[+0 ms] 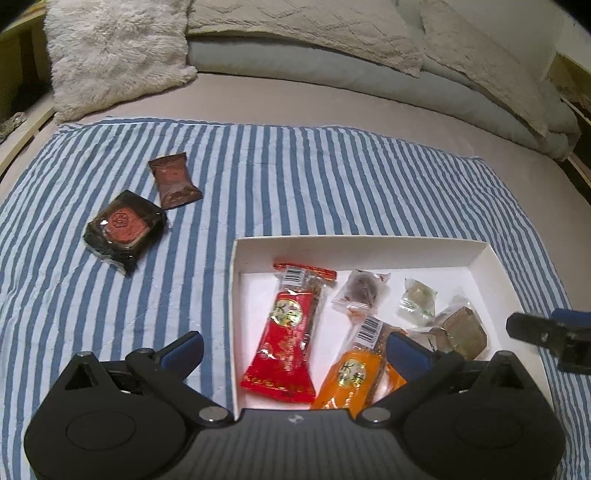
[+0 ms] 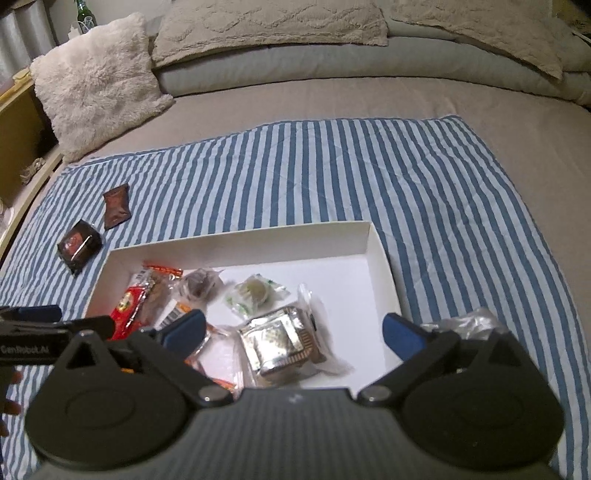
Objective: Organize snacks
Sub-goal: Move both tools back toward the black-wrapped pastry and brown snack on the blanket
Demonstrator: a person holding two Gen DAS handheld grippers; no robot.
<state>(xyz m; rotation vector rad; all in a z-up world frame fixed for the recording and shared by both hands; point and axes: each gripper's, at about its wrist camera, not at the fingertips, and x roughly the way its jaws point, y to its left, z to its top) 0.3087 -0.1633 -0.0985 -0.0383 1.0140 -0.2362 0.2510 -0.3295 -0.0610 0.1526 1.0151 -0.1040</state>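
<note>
A white box (image 1: 354, 251) (image 2: 380, 258) lies on a blue-striped cloth (image 1: 295, 177) (image 2: 369, 166). Inside are a red packet (image 1: 288, 339) (image 2: 127, 306), an orange packet (image 1: 351, 376), a clear-wrapped brown sweet (image 1: 360, 290) (image 2: 197, 286), a greenish sweet (image 1: 417, 299) (image 2: 255, 291) and a foil-wrapped cake (image 1: 461, 328) (image 2: 277, 341). A black mooncake pack (image 1: 123, 230) (image 2: 78, 246) and a brown sachet (image 1: 173, 181) (image 2: 116, 208) lie on the cloth left of the box. My left gripper (image 1: 295, 350) is open and empty over the box's near left part. My right gripper (image 2: 295, 330) is open and empty over the foil cake.
A fluffy white pillow (image 1: 114, 55) (image 2: 99, 81) and a beige quilt (image 1: 314, 26) (image 2: 273, 26) lie at the bed's far side. A green bottle (image 2: 84, 13) stands at the far left. A crumpled clear wrapper (image 2: 469, 323) lies right of the box.
</note>
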